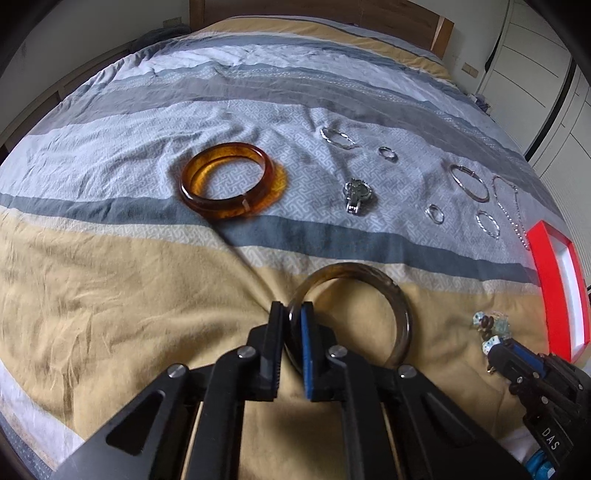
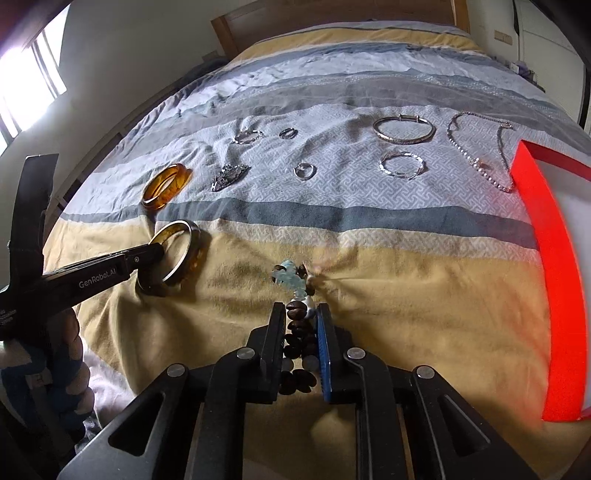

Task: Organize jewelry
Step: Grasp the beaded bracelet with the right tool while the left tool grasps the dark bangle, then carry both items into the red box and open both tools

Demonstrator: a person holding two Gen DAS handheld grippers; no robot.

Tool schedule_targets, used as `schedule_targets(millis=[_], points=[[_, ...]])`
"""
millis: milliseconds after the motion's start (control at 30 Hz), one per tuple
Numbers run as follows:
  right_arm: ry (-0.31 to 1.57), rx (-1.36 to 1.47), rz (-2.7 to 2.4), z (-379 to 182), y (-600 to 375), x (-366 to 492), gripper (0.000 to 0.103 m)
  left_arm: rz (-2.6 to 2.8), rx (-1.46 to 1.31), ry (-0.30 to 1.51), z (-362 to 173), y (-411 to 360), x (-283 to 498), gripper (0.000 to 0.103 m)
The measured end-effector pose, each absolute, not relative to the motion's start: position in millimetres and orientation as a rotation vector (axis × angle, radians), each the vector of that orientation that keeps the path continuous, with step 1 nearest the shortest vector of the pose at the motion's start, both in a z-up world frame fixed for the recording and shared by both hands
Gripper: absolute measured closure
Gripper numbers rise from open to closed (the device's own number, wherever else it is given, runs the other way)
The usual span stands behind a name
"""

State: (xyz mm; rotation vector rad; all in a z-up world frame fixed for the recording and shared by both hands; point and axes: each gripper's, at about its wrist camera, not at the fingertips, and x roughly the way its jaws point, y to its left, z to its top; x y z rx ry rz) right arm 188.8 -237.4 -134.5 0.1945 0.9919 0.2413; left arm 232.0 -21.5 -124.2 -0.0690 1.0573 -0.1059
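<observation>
Striped bedspread [image 1: 110, 295] below wooden headboard [image 1: 369, 18]

red box [image 2: 546, 258] walls the right; bare yellow bedspread [image 1: 92, 295] lies open left.

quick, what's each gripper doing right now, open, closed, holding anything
Left gripper: closed on the rim of the dark bangle.
Right gripper: closed on the beaded bracelet.

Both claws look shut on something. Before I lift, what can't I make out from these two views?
- Red box: inside cut off by the right edge in both views.
- Bead bracelet: near end hidden between the right claw fingers; far beads blurred.
- Dark bangle: the gripped rim is covered by the left claw.
- Silver pendant: too small for detail.
</observation>
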Motion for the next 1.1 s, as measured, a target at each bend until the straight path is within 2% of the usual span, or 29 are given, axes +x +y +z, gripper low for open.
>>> schedule_targets(millis=[133,500,867,1100], points=[[0.943,0.197,0.236,-111.1,-245.3,174.3,0.091,-0.128,-0.074,1.034,-109.1,-28.2,218.2,0.095],[0.827,0.21,0.196,-57.2,-290.3,132.7,0.095,-0.218,-0.064,0.961,-56.8,-75.7,187.1,0.095],[0.719,0.223,0.095,-10.3,-380.0,116.9,0.095,-0.401,-0.041,0.92,-16.9,-175.5,184.4,0.095],[0.714,0.209,-0.014,-9.3,-443.8,123.3,0.095,-0.535,0.041,0.906,-16.1,-269.6,194.7,0.095]])
